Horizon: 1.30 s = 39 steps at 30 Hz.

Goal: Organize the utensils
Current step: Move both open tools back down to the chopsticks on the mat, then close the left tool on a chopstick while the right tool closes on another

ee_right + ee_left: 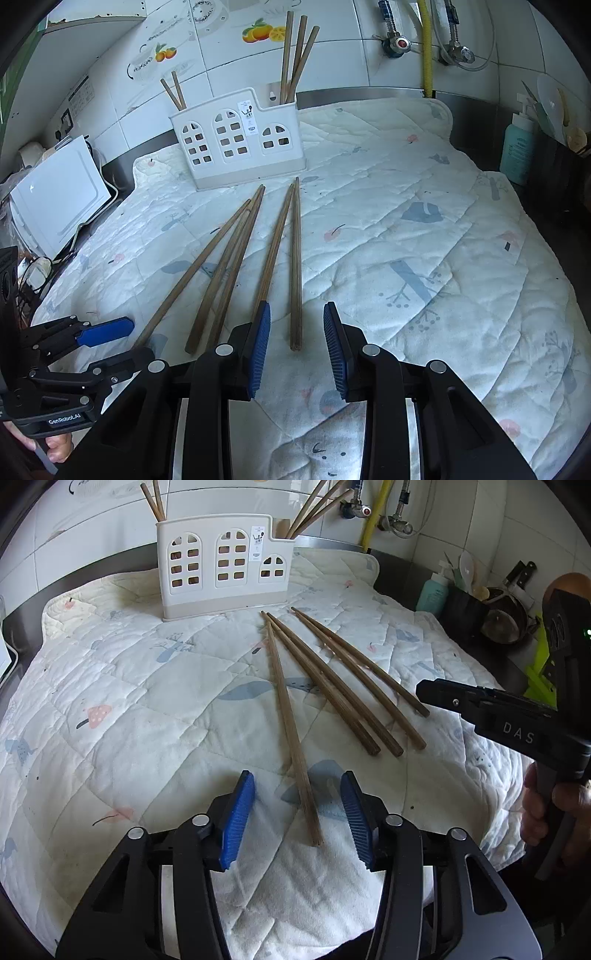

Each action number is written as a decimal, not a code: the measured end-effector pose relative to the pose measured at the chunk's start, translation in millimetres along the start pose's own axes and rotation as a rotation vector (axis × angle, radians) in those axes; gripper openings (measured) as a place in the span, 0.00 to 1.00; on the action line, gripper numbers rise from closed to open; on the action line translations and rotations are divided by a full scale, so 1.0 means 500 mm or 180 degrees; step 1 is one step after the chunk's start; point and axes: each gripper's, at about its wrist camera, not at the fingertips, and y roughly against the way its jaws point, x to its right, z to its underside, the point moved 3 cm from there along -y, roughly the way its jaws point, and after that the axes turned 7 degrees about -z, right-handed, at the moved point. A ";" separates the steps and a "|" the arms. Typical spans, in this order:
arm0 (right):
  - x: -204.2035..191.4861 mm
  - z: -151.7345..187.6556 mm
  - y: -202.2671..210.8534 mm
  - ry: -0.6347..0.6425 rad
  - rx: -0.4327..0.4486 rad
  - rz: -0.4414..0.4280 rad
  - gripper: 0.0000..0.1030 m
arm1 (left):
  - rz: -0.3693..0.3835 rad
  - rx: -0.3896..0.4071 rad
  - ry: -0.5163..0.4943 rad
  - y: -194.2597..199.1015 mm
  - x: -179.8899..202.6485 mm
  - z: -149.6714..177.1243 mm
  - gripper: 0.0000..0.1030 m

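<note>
1. Five wooden chopsticks (236, 258) are seen lying flat on a quilted mat (424, 240). Their long axes run from the near side toward the white utensil holder (236, 140), with the thin tips pointed at the holder and the thick ends toward the grippers.
2. They are fanned: the tips are gathered just short of the holder's base, and the thick ends are spread apart.
3. In the left wrist view, the leftmost chopstick (291, 731) is laid with its thick end between the blue pads of the left gripper (297, 819). The jaws are spread wide, and neither pad is seen touching the stick.
4. In the right wrist view, the rightmost chopstick (295, 266) is laid with its thick end between the pads of the right gripper (297, 347). These jaws are also held apart, with nothing clamped. The next stick over passes just beside the left-hand pad (260, 347).
5. The holder is stood upright at the far side of the mat, against the tiled wall (332, 59). Two chopsticks (173, 92) are stood in its left compartment and three (295, 55) in its right one.
6. A teal pump bottle (517, 147) is seen off the mat to the right, and a white appliance (59, 192) to the left.
</note>
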 end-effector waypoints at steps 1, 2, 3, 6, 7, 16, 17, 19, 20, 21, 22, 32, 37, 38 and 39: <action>-0.001 -0.001 -0.002 0.0000 0.0001 0.0000 0.28 | 0.0005 0.0005 0.0009 -0.001 -0.001 -0.002 0.39; 0.000 -0.002 -0.003 -0.0004 0.0002 0.0000 0.28 | 0.0015 0.0005 0.0015 -0.002 -0.002 -0.003 0.35; 0.000 -0.002 -0.004 -0.0011 0.0002 -0.0003 0.28 | 0.0025 0.0019 0.0020 -0.002 -0.003 -0.004 0.31; 0.003 -0.001 -0.007 -0.0042 -0.0005 -0.0012 0.28 | 0.0087 0.0046 0.0007 0.000 0.001 -0.004 0.20; 0.004 -0.001 -0.008 -0.0052 -0.0009 -0.0018 0.28 | 0.0108 0.0026 0.0014 -0.003 0.003 -0.003 0.19; 0.002 0.000 -0.014 -0.0050 -0.0021 -0.0016 0.25 | 0.0022 0.0046 0.0029 -0.009 0.003 0.000 0.13; 0.003 -0.001 -0.015 -0.0057 -0.0019 -0.0014 0.24 | -0.0015 0.0063 0.0008 -0.009 0.005 0.001 0.12; 0.004 0.000 -0.016 -0.0067 -0.0027 -0.0009 0.24 | -0.0137 0.0094 -0.0100 -0.010 0.016 0.002 0.11; 0.005 0.000 -0.016 -0.0071 -0.0029 -0.0005 0.24 | -0.0174 0.0101 -0.0137 -0.009 0.020 0.003 0.11; 0.006 0.000 -0.015 -0.0072 -0.0030 -0.0005 0.24 | -0.0178 0.0102 -0.0143 -0.009 0.021 0.002 0.10; 0.007 0.000 -0.015 -0.0071 -0.0030 -0.0005 0.24 | -0.0138 0.0089 -0.0081 -0.009 0.016 0.001 0.10; 0.005 -0.001 -0.035 -0.0084 -0.0075 -0.0011 0.24 | -0.0010 0.0040 0.0187 -0.006 -0.015 -0.013 0.06; 0.005 -0.004 -0.053 -0.0074 -0.0110 0.0022 0.21 | -0.0006 0.0031 0.0216 -0.010 -0.023 -0.015 0.06; 0.004 -0.006 -0.054 -0.0055 -0.0106 0.0045 0.18 | -0.0024 0.0040 0.0217 -0.010 -0.024 -0.015 0.06; 0.003 -0.007 -0.056 -0.0037 -0.0108 0.0068 0.17 | -0.0023 0.0048 0.0218 -0.010 -0.025 -0.015 0.06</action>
